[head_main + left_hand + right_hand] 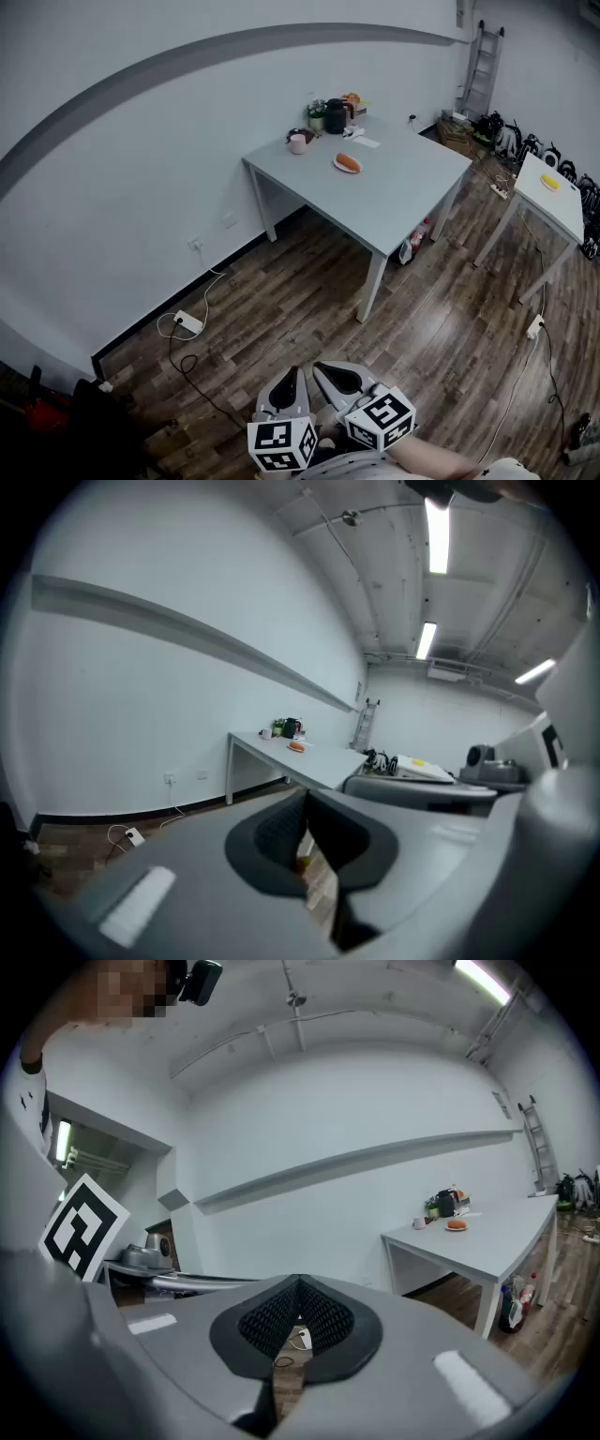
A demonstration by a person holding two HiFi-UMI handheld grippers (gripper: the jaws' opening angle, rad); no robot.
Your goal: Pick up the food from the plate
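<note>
While the person is standing well back on the wooden floor (pixel 309 309), the left claw (pixel 286 382) and the right claw (pixel 336 377) are hanging side by side low in front, each with its jaws pressed together on nothing. Across the room, the orange food (pixel 348 162) is lying on its white plate (pixel 337 166) on the grey tabletop (pixel 394 187), near a pink mug (pixel 298 143) and a dark kettle (pixel 335 116).

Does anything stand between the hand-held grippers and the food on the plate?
Nothing visible does. Only floor lies between the left hand-held gripper, the right hand-held gripper and the table; the food lies on its plate, cup and kettle behind it.
</note>
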